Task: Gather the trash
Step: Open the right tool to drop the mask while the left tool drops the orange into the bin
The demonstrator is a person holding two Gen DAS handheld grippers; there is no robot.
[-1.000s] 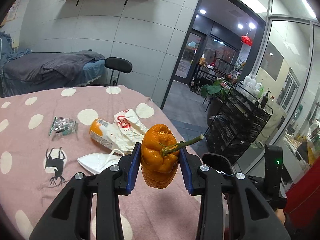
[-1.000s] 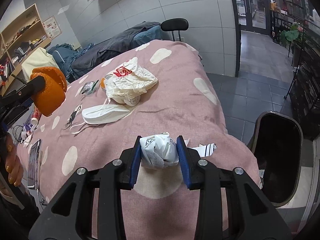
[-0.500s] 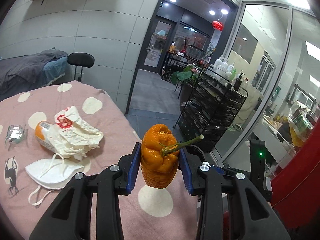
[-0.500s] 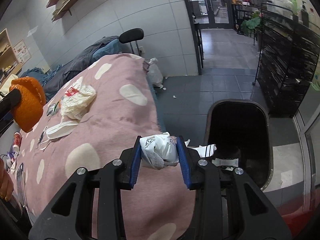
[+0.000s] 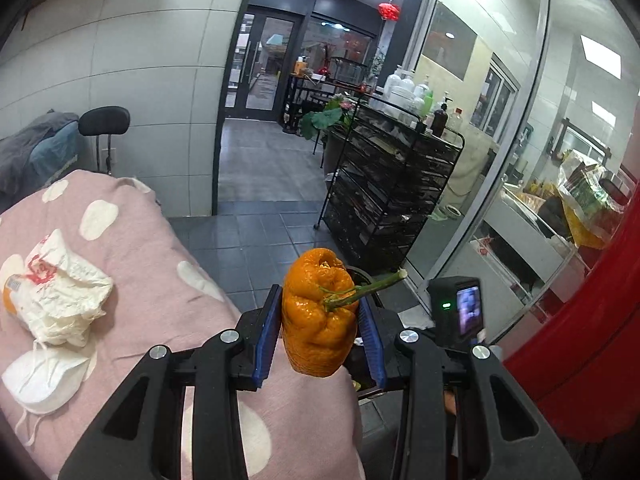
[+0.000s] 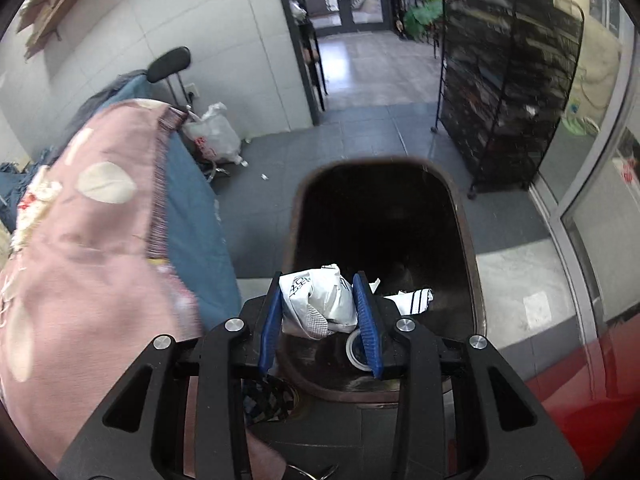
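Tiled floor below: right gripper [image 6: 320, 312] clamps crumpled white wrapper [image 6: 318, 306] over dark bin [image 6: 468, 248]; left gripper [image 5: 322, 328] clamps shrivelled orange pepper [image 5: 318, 320].

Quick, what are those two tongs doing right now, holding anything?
Left tongs: shut on a wrinkled orange fruit.
Right tongs: shut on a crumpled white wrapper, above the black bin.

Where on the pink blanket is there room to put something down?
Free: the pink blanket between the crumpled white bag and the blanket's floor-side edge, around the white spots. Crowded: the far left, where the bag and white face mask lie touching.
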